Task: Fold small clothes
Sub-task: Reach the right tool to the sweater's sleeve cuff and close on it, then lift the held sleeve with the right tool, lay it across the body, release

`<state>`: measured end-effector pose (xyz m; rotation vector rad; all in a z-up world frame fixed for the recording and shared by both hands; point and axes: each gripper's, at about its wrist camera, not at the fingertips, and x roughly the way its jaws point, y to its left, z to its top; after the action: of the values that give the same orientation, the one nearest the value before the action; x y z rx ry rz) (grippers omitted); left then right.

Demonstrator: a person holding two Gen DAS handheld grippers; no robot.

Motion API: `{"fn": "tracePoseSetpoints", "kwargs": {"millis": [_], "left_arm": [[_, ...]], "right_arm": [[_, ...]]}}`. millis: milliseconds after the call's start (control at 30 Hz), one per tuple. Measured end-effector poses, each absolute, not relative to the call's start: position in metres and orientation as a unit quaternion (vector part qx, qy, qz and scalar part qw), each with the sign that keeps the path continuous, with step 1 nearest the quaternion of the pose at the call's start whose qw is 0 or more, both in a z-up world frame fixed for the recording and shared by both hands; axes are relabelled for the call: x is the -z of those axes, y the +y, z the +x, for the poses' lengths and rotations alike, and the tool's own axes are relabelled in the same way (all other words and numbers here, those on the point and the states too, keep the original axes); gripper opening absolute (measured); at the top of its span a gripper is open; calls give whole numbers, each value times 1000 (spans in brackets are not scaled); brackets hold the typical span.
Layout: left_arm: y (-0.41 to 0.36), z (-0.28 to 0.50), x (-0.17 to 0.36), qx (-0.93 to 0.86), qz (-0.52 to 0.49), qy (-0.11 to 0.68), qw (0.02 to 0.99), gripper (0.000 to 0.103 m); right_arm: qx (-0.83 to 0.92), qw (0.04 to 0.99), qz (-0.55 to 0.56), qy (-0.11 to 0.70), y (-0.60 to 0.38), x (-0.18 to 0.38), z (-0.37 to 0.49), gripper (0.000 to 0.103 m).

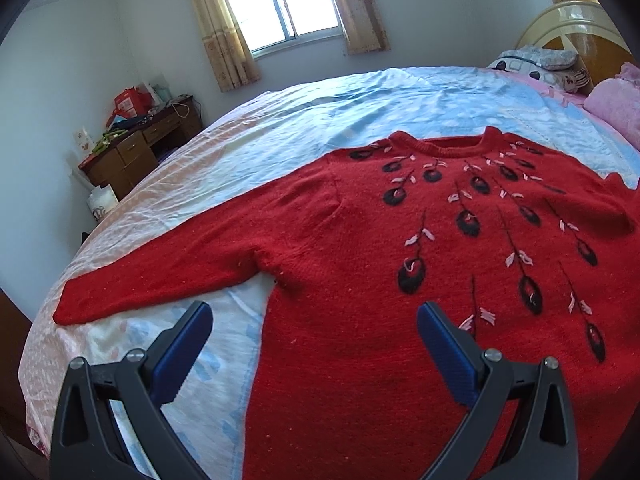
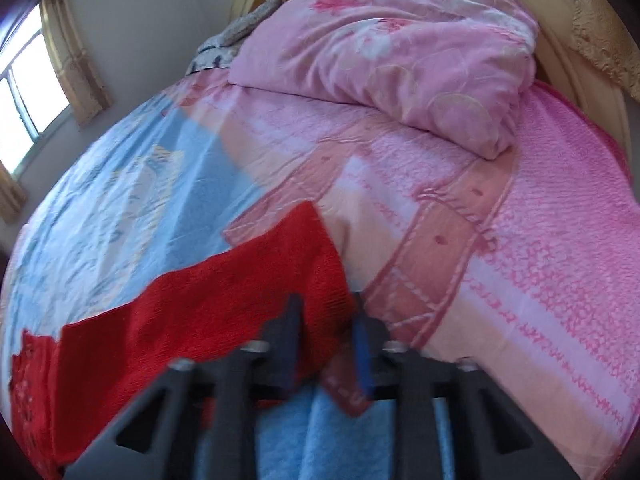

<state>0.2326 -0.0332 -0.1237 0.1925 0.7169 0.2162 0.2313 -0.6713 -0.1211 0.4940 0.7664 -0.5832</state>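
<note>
A red knitted sweater (image 1: 360, 248) with black and pink embroidered flowers lies flat, front up, on the bed, its left sleeve (image 1: 160, 276) stretched out to the left. My left gripper (image 1: 314, 320) is open and empty above the sweater's lower left side. In the right wrist view the sweater's other sleeve (image 2: 224, 288) lies on the sheet. My right gripper (image 2: 326, 320) has its jaws narrowed around the sleeve's cuff end. The view is blurred, so I cannot tell whether the pads pinch the cloth.
The bed has a blue and pink patterned sheet (image 1: 304, 100). A bundled pink duvet (image 2: 400, 48) and pillows (image 1: 536, 60) lie at the headboard. A wooden desk (image 1: 136, 152) with clutter stands by the wall under a curtained window (image 1: 280, 0).
</note>
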Motion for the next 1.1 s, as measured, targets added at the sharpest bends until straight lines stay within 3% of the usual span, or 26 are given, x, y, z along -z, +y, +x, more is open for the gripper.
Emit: {"fn": "tracePoseSetpoints", "kwargs": {"millis": [233,467,1100], "left_arm": [[-22,234,125,-106,82,358,924,103],[-11,236,129,-103,66,370,921,103],[31,233,134,-103,38,371,922,103]], "right_arm": [[276,866,225,350,-659,109,221,14],[262,894,195,306,-630,60,216,13],[103,967,84,218,-439,-70,260,13]]}}
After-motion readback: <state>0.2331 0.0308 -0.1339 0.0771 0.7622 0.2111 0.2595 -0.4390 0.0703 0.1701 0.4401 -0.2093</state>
